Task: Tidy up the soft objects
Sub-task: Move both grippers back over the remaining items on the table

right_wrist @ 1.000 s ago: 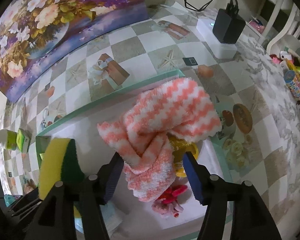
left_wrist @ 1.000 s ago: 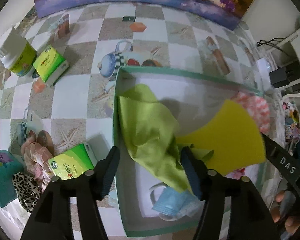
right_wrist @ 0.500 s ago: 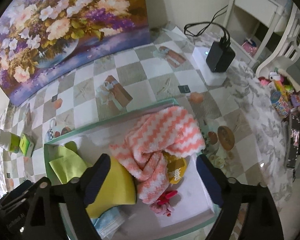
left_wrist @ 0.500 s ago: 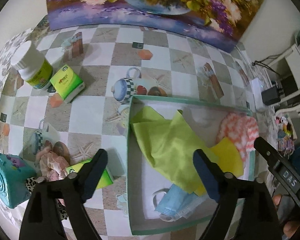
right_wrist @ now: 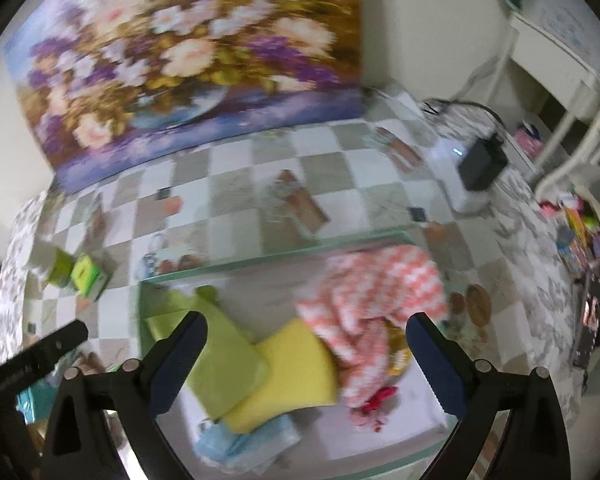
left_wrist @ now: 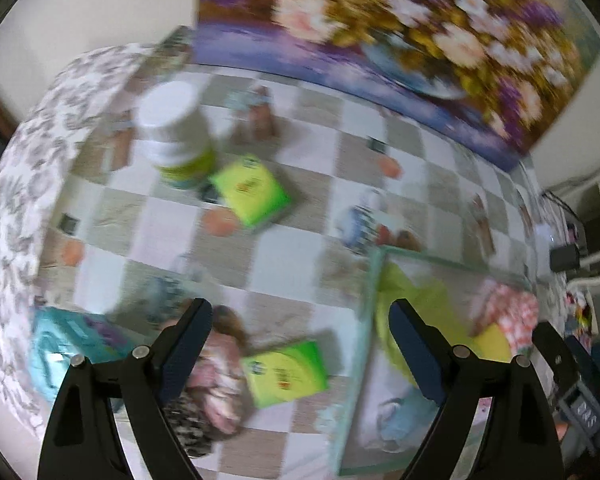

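Observation:
A green-rimmed tray (right_wrist: 268,258) holds a lime cloth (right_wrist: 216,344), a yellow sponge (right_wrist: 296,376), a pink-and-white fuzzy cloth (right_wrist: 380,296), a blue face mask (right_wrist: 244,440) and a small red item (right_wrist: 376,400). My right gripper (right_wrist: 304,344) is open and empty above the tray. My left gripper (left_wrist: 300,332) is open and empty, left of the tray (left_wrist: 364,320), above a green tissue pack (left_wrist: 284,372), a pink scrunchie (left_wrist: 216,380) and a leopard-print scrunchie (left_wrist: 188,432).
A white bottle (left_wrist: 172,136) and a second green tissue pack (left_wrist: 252,188) stand at the far left. A teal box (left_wrist: 68,348) is at the near left. A flower painting (right_wrist: 180,60) leans at the back. A black charger (right_wrist: 482,166) sits at the right.
Both grippers let go and pulled back from the tray; the sponge and lime cloth now lie in it. My left gripper has swung left toward the scrunchies and tissue pack.

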